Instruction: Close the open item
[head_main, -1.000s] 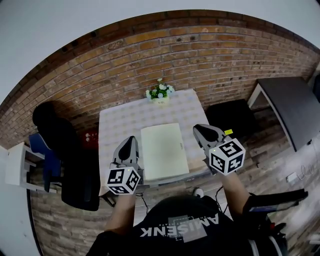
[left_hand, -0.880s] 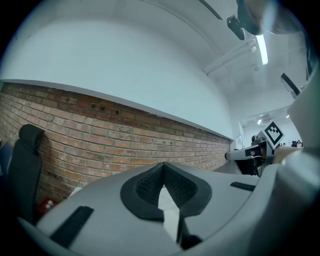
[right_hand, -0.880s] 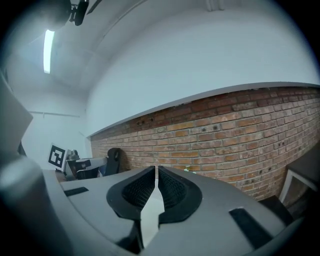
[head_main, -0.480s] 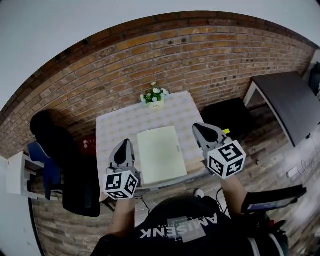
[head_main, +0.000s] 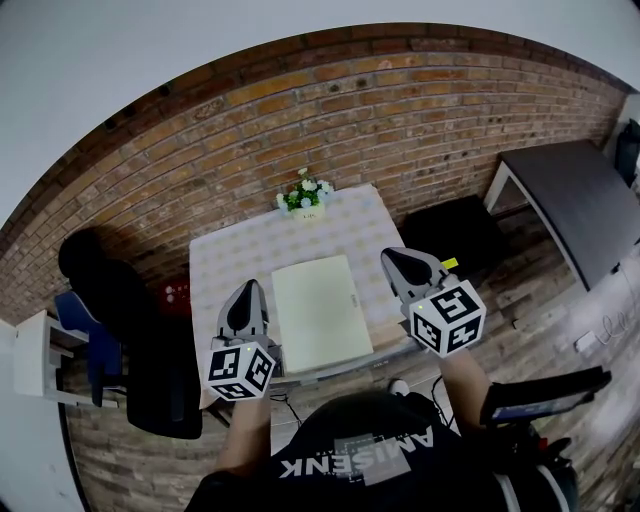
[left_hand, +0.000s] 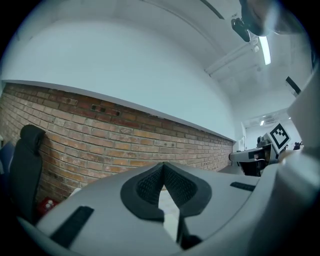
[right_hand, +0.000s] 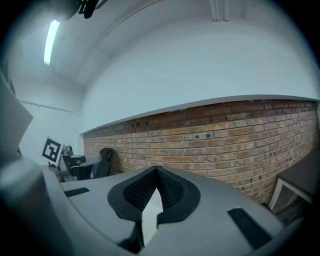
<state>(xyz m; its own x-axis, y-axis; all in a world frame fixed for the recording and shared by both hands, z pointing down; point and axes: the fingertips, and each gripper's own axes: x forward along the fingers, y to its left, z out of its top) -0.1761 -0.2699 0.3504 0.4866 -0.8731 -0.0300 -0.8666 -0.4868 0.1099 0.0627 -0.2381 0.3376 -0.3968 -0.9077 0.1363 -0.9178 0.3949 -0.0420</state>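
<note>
Between left gripper (head_main: 247, 287) and right gripper (head_main: 393, 257) lies the cream item (head_main: 320, 312).

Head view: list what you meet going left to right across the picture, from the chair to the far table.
Black chair → left hand-held gripper → flat cream item lying closed on the white table → right hand-held gripper → dark side table.

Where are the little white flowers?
In the head view, the pot of white flowers sits at the far edge of the pale table, by the brick wall.
</note>
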